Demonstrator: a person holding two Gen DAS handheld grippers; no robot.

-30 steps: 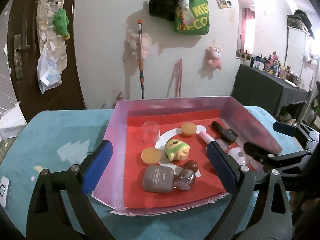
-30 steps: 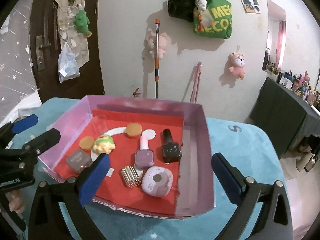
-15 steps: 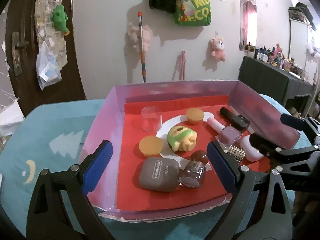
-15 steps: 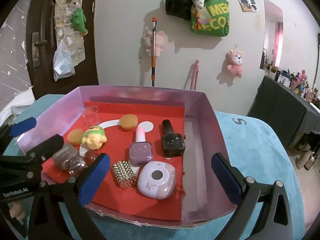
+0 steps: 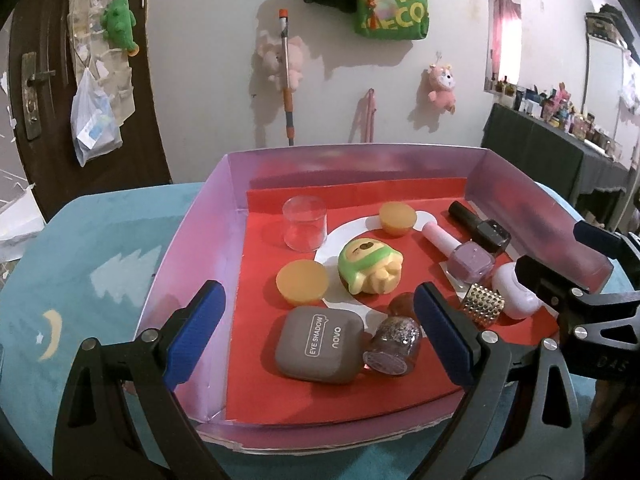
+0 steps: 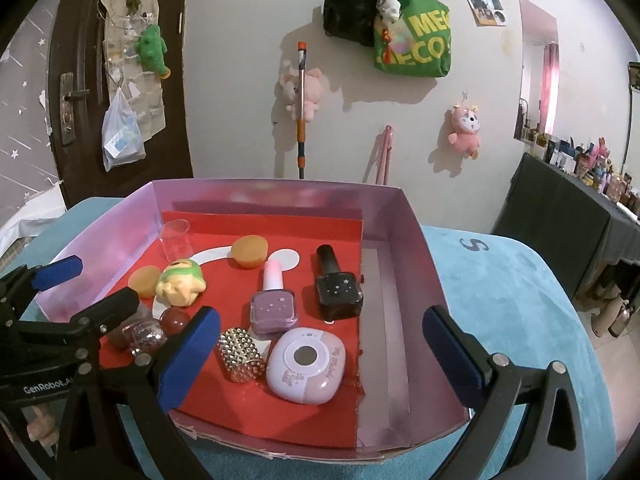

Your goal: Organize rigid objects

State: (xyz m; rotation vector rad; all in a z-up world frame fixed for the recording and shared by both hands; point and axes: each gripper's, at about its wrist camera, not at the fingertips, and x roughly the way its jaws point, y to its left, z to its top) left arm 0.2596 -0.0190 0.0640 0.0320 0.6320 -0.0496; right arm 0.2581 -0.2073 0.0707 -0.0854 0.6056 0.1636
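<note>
Cosmetics crowd the red-lined box (image 6: 404,240), whose bare strip runs along its 3 o'clock wall. Left gripper (image 5: 320,336), released and empty, hovers over the eyeshadow case (image 5: 320,344), glitter bottle (image 5: 394,344) touching it at 3 o'clock. Right gripper (image 6: 320,354), also released, frames the pink compact (image 6: 306,366).

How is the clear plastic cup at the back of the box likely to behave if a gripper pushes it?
The clear cup looks thin-walled and empty, so probably light. Standing alone on the smooth red liner, it would likely slide or tip easily.
</note>
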